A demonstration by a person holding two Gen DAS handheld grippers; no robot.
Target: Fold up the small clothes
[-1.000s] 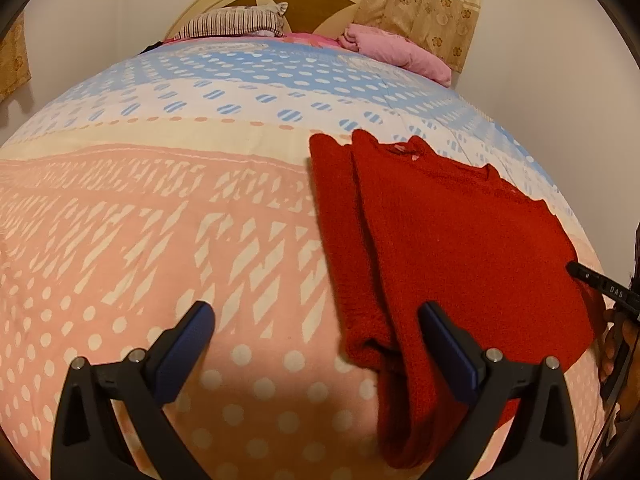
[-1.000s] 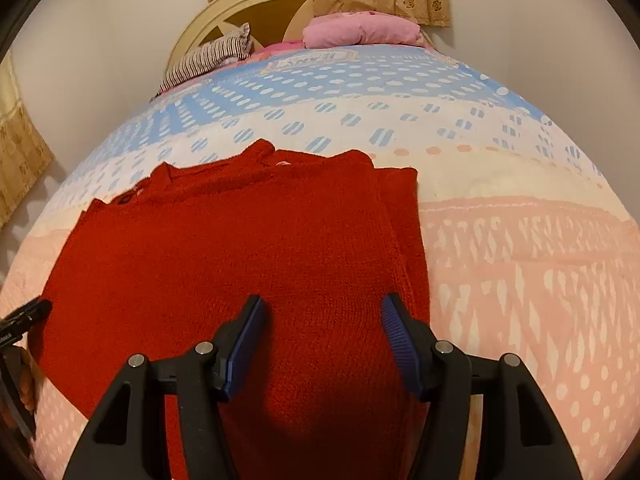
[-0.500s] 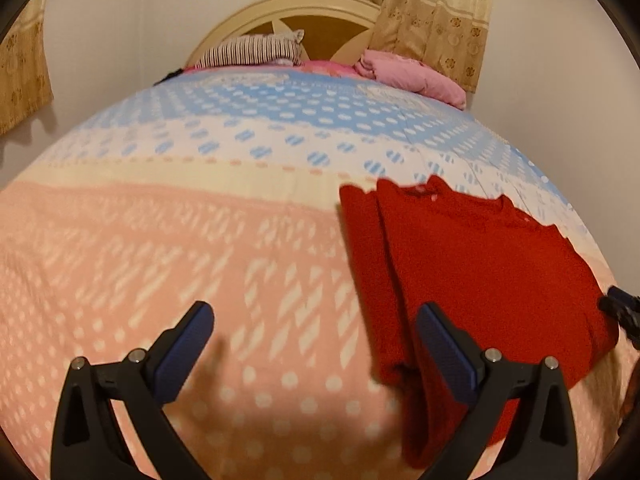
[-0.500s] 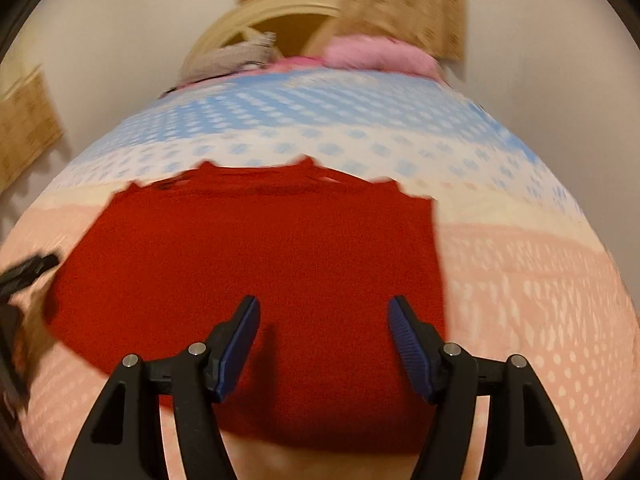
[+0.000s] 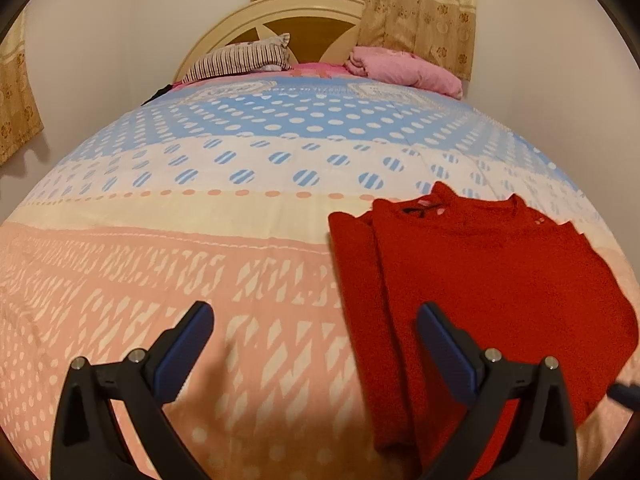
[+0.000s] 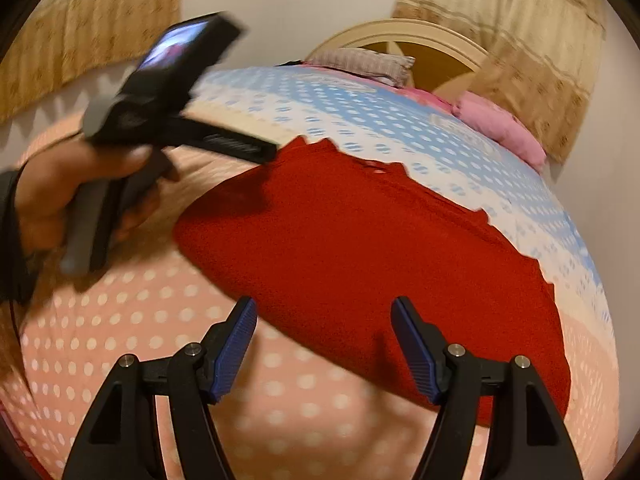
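A red knitted sweater (image 5: 480, 280) lies flat on the bed, sleeves folded in, collar toward the headboard. It fills the middle of the right wrist view (image 6: 372, 248). My left gripper (image 5: 316, 332) is open and empty, raised above the quilt just left of the sweater's lower left edge. My right gripper (image 6: 324, 328) is open and empty, raised over the sweater's near hem. The left gripper's body and the hand holding it (image 6: 120, 152) show at the left of the right wrist view.
A quilt (image 5: 180, 248) with pink, cream and blue dotted bands covers the bed. A striped pillow (image 5: 240, 60) and a pink folded blanket (image 5: 404, 70) lie by the cream headboard (image 5: 296, 12). Curtains (image 5: 420, 8) hang behind.
Both grippers have lifted and pulled back from the sweater. The right wrist view has swung to the left, and the left gripper with its hand has come into it.
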